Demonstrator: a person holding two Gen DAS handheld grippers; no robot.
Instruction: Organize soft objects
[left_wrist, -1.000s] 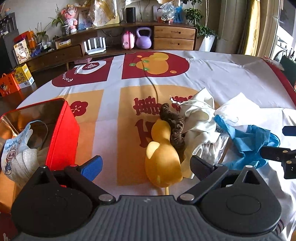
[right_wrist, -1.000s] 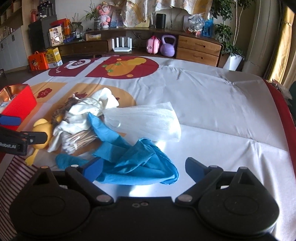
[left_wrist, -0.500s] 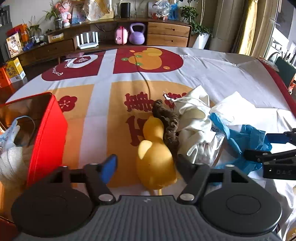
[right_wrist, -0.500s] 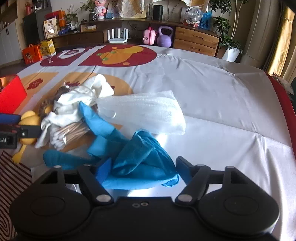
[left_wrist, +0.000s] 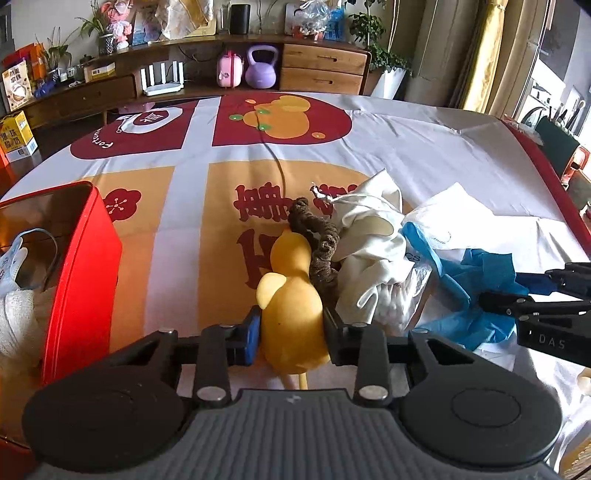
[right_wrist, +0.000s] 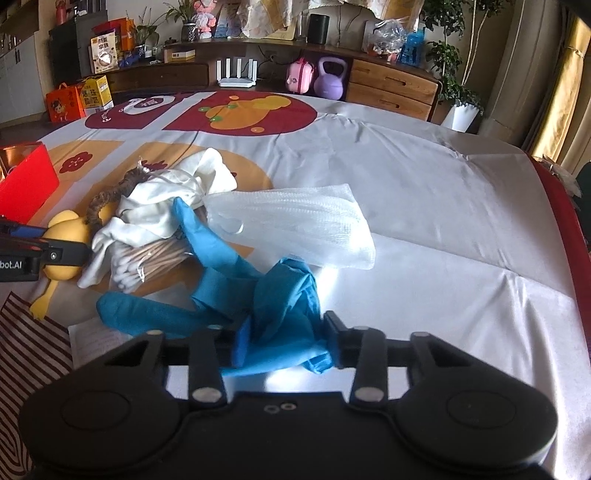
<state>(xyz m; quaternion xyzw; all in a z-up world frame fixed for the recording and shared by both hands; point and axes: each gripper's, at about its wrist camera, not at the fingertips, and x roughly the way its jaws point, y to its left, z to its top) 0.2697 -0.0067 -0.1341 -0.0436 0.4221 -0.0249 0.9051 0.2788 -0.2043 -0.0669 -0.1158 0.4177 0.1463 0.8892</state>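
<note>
My left gripper (left_wrist: 291, 334) is shut on a yellow soft duck toy (left_wrist: 291, 306) lying on the tablecloth; the toy also shows in the right wrist view (right_wrist: 66, 236). My right gripper (right_wrist: 286, 345) is shut on a crumpled blue glove (right_wrist: 280, 302), also visible in the left wrist view (left_wrist: 469, 291). Between them lies a pile: a brown scrunchie (left_wrist: 319, 243), white cloth (left_wrist: 369, 236), a bag of cotton swabs (right_wrist: 147, 262) and a white gauze pouch (right_wrist: 291, 225). A red box (left_wrist: 81, 273) at the left holds a face mask (left_wrist: 14, 258) and white cloth.
The printed tablecloth (left_wrist: 424, 147) covers the whole table. A striped paper bag (right_wrist: 29, 343) lies at the near left of the right wrist view. A wooden sideboard (left_wrist: 317, 66) with a purple kettlebell stands beyond the far edge.
Both grippers moved forward and closed: the left jaws closed on the yellow duck toy, the right jaws closed on the blue glove.
</note>
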